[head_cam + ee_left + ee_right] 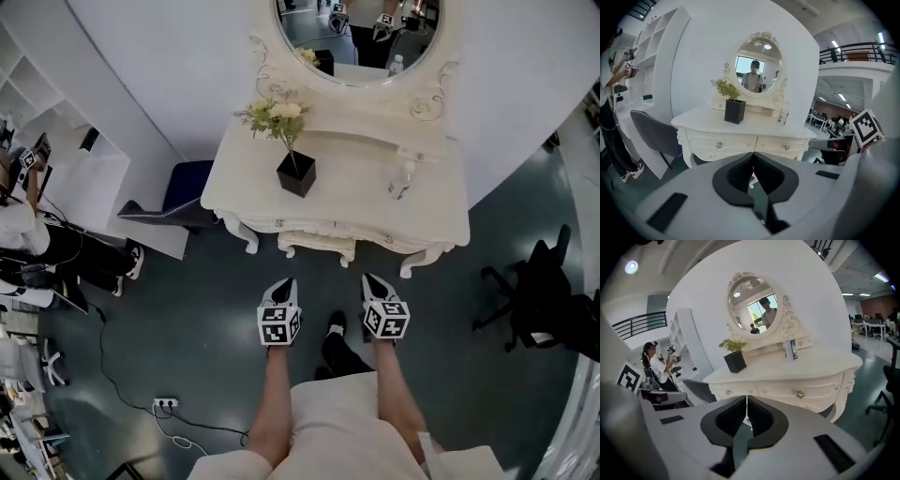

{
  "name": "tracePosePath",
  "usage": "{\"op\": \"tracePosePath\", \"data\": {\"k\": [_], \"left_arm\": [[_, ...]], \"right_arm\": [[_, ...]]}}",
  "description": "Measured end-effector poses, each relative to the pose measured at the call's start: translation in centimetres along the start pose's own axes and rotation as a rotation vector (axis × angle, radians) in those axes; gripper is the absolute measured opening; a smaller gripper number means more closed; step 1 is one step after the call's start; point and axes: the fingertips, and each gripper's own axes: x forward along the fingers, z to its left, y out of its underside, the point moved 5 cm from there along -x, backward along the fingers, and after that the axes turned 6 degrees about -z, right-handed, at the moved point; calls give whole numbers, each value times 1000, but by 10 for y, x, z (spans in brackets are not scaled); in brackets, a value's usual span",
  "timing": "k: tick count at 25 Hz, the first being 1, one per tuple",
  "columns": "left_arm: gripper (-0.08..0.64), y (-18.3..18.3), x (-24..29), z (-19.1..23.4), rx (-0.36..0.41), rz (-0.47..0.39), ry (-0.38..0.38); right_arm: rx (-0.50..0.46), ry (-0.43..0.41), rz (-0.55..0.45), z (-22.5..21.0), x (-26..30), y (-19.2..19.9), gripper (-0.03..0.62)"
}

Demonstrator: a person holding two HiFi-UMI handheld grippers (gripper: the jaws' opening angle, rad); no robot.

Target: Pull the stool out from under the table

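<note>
A white dressing table (422, 220) with an oval mirror stands against the curved wall. The white stool (317, 246) is tucked under its front edge, only its near rim and legs showing. My left gripper (280, 296) and right gripper (377, 292) hover side by side over the floor just in front of the stool, both shut and empty. In the left gripper view the jaws (753, 159) meet before the table's drawers (723, 146). In the right gripper view the right gripper (746, 404) is likewise closed, facing the table (825, 369).
On the tabletop stand a black pot with a plant (294, 169) and a small bottle (401, 178). A dark chair (178, 202) sits left of the table, a black office chair (534, 291) at right. A person (37, 248) stands far left; a power strip and cable (165, 405) lie on the floor.
</note>
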Motion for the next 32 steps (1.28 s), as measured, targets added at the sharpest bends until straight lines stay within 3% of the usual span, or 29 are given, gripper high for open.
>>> {"op": "tracePosePath", "data": {"k": [4, 11, 23, 29, 32], "left_arm": [[15, -6, 35, 15, 2, 23, 0], [15, 28, 75, 34, 34, 103, 48], [15, 132, 145, 104, 71, 161, 81], [15, 180, 179, 129, 92, 146, 55], [15, 209, 196, 129, 152, 175, 109]], "right_arm": [[-28, 16, 34, -12, 31, 2, 45], [-6, 25, 77, -38, 73, 28, 45], [9, 120, 155, -80, 118, 127, 46], [-44, 84, 238, -100, 131, 180, 46], [-45, 67, 217, -114, 147, 199, 46]]}}
